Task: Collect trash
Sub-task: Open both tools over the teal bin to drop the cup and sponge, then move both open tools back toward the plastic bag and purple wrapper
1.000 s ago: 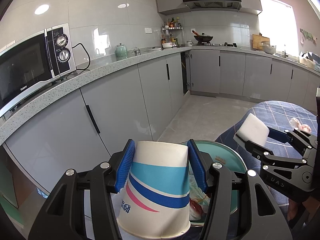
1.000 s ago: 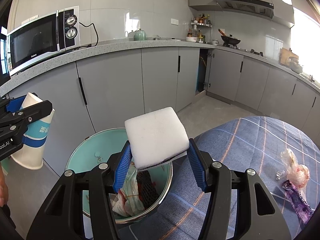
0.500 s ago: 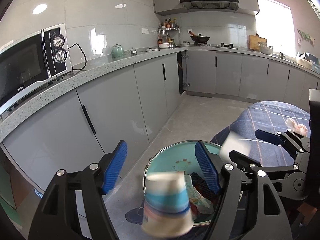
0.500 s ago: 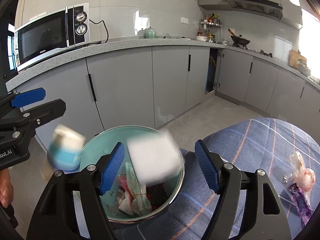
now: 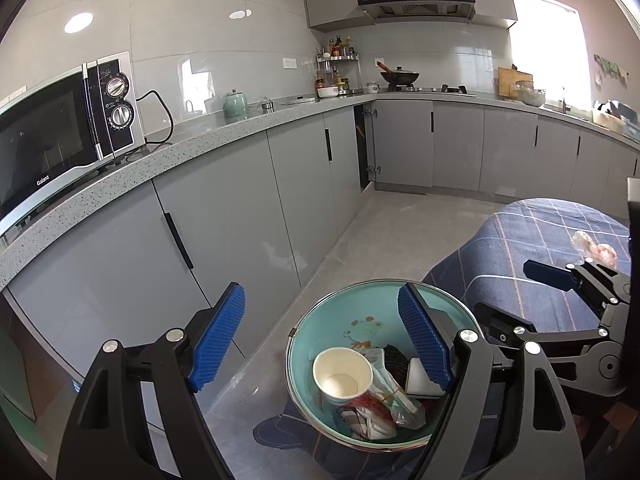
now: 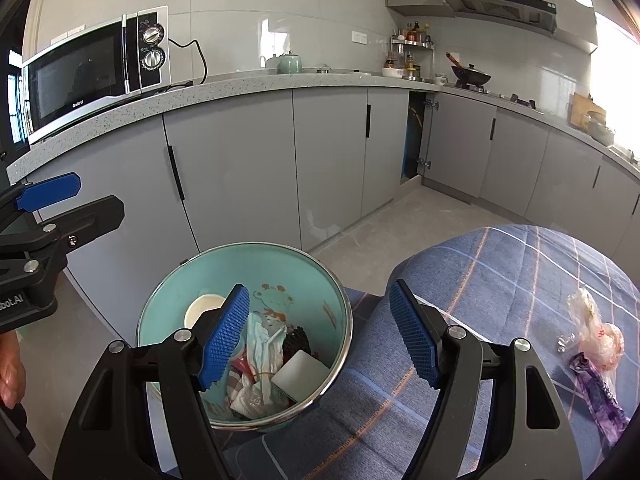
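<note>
Kitchen floor: teal bin (image 6: 320,280) holds paper cup (image 5: 342,376), white block (image 6: 300,374); both grippers (image 5: 320,344) (image 6: 320,336) spread, empty; wrappers (image 6: 596,344) on cloth.

grey cabinets (image 5: 224,216) under a speckled counter (image 5: 120,176) bearing a microwave (image 5: 60,132), white tiled walls (image 5: 200,20), grey floor (image 5: 392,232), bright window (image 5: 544,48).

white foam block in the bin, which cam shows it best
The right wrist view: the white foam block lies in full sight in the bin. In the left wrist view it is mostly hidden behind a blue pad of the left gripper.
</note>
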`<state>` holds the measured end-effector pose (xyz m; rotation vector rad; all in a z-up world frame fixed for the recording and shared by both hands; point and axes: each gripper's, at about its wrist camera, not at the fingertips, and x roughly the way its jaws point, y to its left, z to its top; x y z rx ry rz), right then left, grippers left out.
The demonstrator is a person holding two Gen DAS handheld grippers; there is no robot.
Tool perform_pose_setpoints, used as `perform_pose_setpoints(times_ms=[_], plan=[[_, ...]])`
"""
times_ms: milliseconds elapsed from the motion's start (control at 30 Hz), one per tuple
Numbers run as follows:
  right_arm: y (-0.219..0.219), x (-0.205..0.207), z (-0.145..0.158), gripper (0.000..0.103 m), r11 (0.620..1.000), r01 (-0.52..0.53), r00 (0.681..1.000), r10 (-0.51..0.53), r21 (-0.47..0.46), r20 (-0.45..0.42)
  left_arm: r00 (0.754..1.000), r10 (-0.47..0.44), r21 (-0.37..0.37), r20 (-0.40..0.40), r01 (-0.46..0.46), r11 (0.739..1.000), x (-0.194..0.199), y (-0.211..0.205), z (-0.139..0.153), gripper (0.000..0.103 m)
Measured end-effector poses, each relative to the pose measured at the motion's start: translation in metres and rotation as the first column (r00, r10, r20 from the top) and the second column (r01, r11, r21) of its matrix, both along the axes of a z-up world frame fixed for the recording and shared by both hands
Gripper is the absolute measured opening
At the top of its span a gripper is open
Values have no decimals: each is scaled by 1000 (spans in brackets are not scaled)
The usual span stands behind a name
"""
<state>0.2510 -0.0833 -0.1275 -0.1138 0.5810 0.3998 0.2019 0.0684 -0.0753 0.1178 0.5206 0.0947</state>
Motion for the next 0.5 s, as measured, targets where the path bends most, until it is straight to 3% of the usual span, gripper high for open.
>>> perform_pose_setpoints(times_ms=[500], plan=[[-48, -17, 7, 72, 997, 70, 997, -71, 12, 11, 1000, -30, 66, -2, 30, 997, -5, -31, 0, 84]])
